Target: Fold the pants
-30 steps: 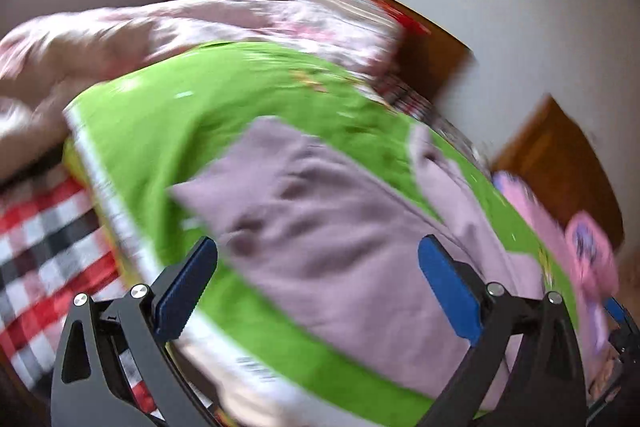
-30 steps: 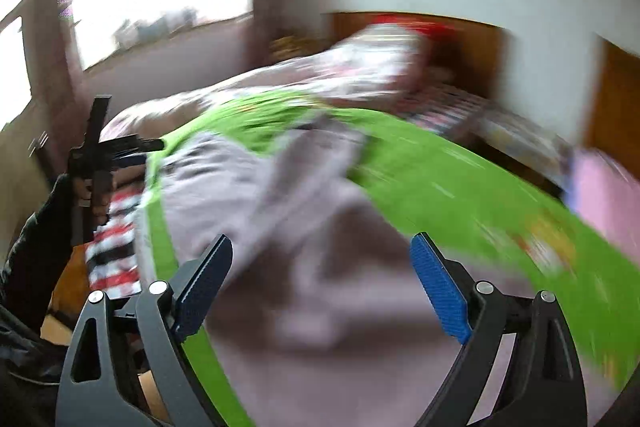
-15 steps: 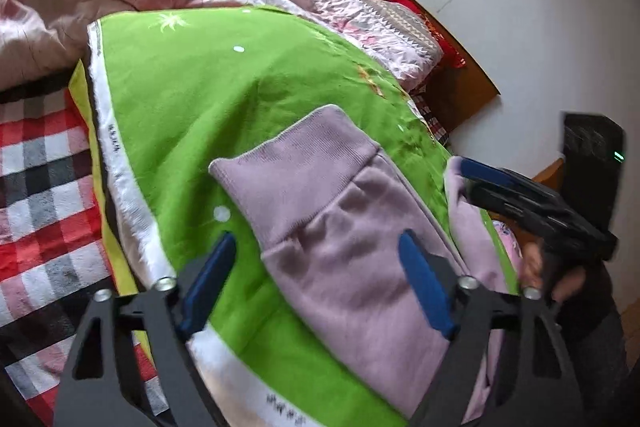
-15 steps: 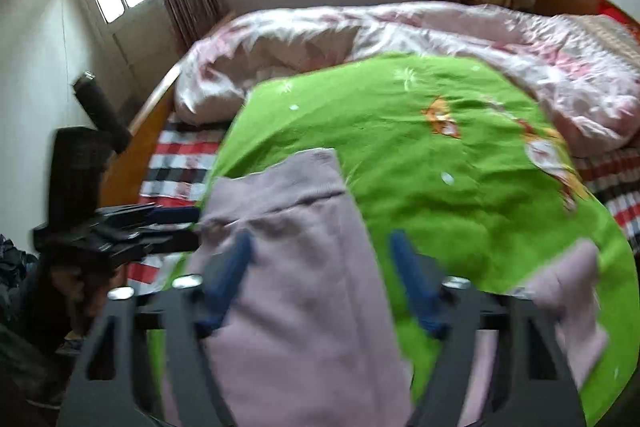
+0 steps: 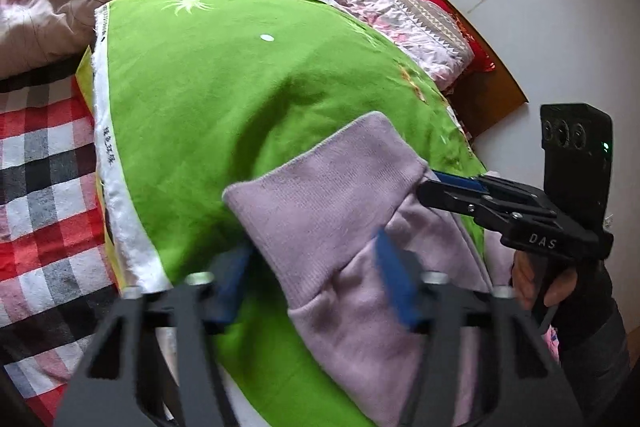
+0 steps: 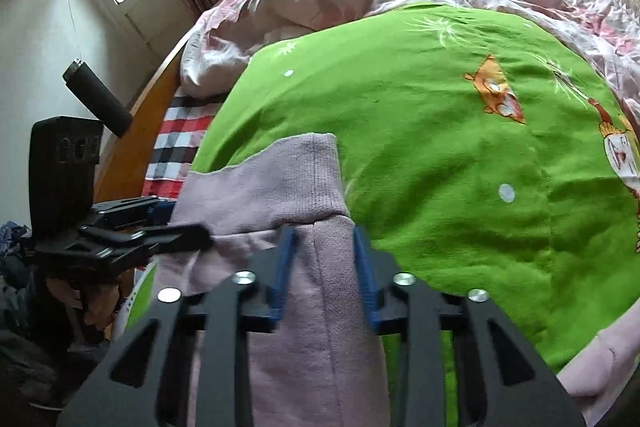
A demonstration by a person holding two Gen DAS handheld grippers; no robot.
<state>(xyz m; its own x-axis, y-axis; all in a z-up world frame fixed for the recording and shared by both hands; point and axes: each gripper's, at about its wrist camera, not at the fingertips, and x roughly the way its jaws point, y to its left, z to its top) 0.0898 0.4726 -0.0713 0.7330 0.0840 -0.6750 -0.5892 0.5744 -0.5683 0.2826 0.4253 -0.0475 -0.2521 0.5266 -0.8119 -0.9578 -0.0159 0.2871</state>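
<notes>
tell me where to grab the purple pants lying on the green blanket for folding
Probably the ribbed waistband of the pants, one corner per gripper, coming in from either side edge. The band is thick, flat and easy to pinch. Left gripper and right gripper are closing there with cloth between.

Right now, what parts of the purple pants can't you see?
- Left wrist view: the pants run off the bottom edge; the left gripper, jaws closing, is blurred, so its grip is unclear.
- Right wrist view: the right gripper frame covers the fabric below; legs cut off.
</notes>
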